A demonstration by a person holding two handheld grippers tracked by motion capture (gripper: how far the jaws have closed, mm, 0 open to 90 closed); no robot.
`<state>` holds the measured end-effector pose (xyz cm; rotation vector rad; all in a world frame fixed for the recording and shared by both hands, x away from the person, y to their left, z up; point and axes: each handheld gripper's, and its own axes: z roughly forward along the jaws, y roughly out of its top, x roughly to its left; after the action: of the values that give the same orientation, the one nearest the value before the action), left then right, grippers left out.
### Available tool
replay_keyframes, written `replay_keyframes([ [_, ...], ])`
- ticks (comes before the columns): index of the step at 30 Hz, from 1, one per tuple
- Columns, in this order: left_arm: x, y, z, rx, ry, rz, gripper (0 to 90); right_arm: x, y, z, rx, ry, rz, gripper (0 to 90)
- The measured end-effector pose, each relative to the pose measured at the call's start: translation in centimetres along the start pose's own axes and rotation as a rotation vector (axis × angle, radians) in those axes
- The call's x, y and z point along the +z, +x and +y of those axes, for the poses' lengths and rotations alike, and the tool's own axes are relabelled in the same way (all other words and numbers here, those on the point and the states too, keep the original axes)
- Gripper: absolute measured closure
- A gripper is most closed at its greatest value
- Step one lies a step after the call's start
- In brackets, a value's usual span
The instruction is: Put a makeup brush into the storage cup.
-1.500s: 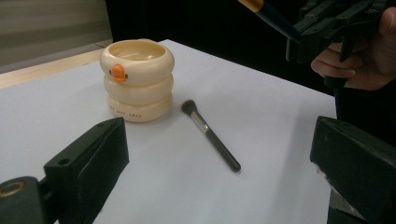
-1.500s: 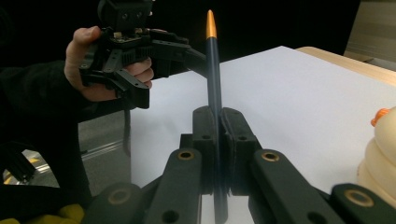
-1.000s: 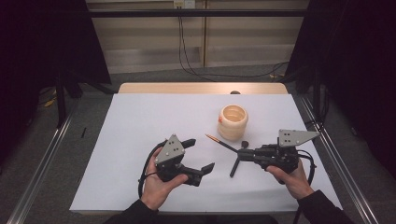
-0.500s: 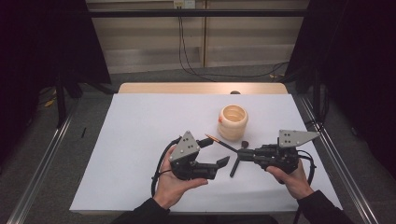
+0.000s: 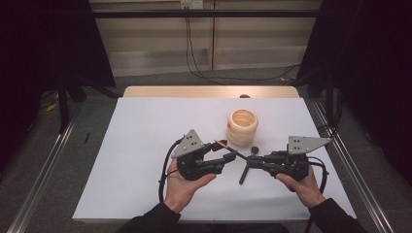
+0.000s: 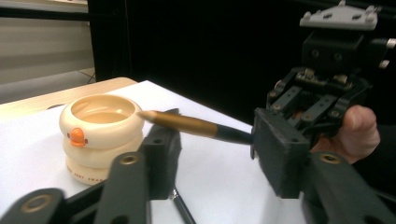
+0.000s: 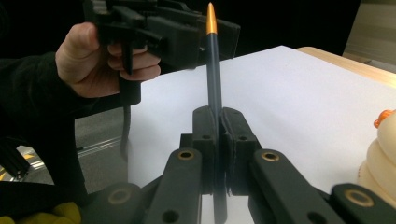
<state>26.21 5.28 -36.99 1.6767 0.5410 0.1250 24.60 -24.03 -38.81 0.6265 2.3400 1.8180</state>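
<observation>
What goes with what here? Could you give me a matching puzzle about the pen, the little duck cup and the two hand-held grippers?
Things:
1. pen
2. duck cup
3. left gripper
4. right gripper

Descriptions:
A. stands on the white sheet
B. clamped shut on the pen
C. jaws apart, one on each side of the pen
D. black with a gold tip

Pairs: 1-D, 2-A, 3-C, 4-B.

The left gripper's jaws have just been closing, with the pen between them.
</observation>
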Motion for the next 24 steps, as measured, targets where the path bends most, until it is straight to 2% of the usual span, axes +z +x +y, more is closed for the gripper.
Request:
replay_keyframes([
  [5,-0.18,-0.06,0.05,0.003,-0.004,-0.013,60.3,0.25,-0.01,-0.11,-0.004,0.015,0.0,85.3],
  [6,-0.17,-0.02,0.05,0.003,-0.007,-0.033,61.7,0.3,0.0,-0.13,-0.005,0.017,0.003,85.2],
  [7,-0.22,-0.06,0.12,0.009,-0.003,-0.027,61.9,0.36,0.01,-0.14,-0.003,0.018,0.011,85.3],
  [11,-0.28,0.07,0.22,-0.018,-0.017,-0.064,63.2,0.63,0.05,-0.2,-0.008,0.024,0.02,85.3],
  [14,-0.07,-0.08,0.26,-0.047,-0.015,-0.068,66.4,0.7,0.09,-0.21,-0.013,0.034,0.016,85.3],
  [19,0.27,-0.45,0.56,-0.034,-0.012,-0.082,67.5,0.81,0.16,-0.32,-0.015,0.046,0.02,85.3],
  [24,0.6,-0.56,0.62,-0.051,-0.025,-0.09,77.1,1.04,0.25,-0.36,-0.024,0.055,0.023,85.3],
])
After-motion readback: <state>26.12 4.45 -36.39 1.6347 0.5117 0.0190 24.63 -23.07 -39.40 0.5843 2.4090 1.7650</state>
